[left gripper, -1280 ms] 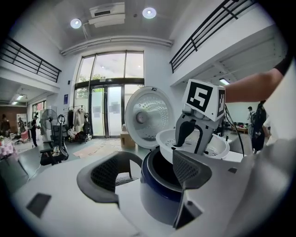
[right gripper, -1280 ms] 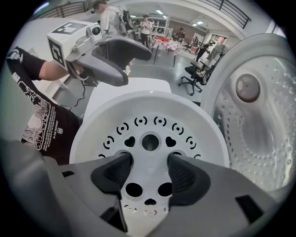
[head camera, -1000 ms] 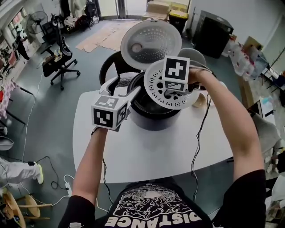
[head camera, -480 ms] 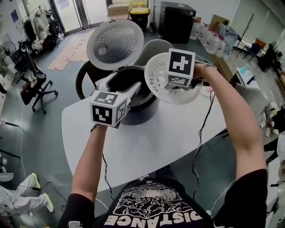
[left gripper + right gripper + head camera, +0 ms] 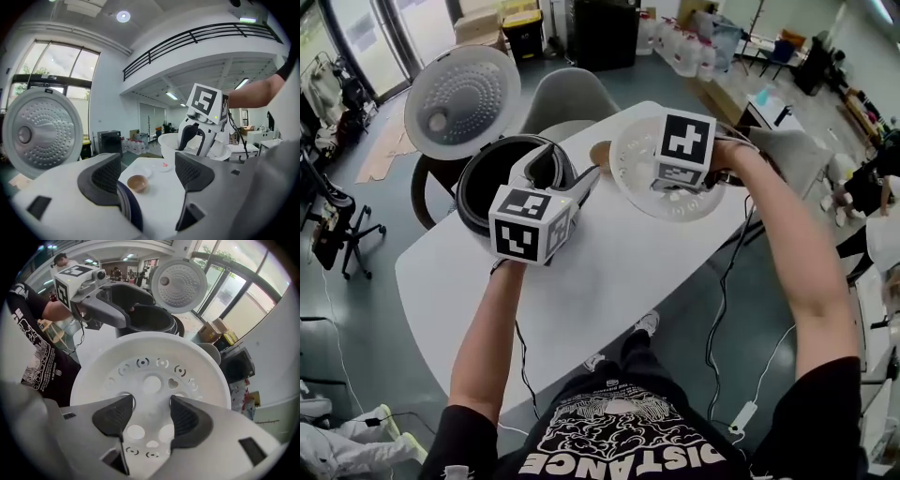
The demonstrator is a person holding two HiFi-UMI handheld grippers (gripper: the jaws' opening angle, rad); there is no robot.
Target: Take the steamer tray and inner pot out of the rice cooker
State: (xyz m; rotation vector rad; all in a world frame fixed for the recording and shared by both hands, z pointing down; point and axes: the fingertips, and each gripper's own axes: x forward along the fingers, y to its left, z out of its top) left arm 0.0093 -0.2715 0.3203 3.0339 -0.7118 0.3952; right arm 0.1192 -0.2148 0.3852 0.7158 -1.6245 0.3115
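Gripping the white round holed plastic steamer tray [image 5: 154, 364] by its middle in the right gripper [image 5: 147, 412], over the white table [image 5: 609, 272]. Holding the left gripper [image 5: 143, 174] open, empty, at the black rice cooker's [image 5: 467, 212] rim, likely ready for the dark inner pot [image 5: 502, 169] inside.

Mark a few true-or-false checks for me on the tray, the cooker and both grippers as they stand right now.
1. The right gripper holds the steamer tray clear of the rice cooker. True.
2. The cooker's lid is closed. False: it stands open, tipped up behind the cooker.
3. The left gripper is at the cooker's rim with its jaws apart. True.
4. The left gripper has picked up the small brown bowl. False: the bowl sits on the table, beyond the jaws.
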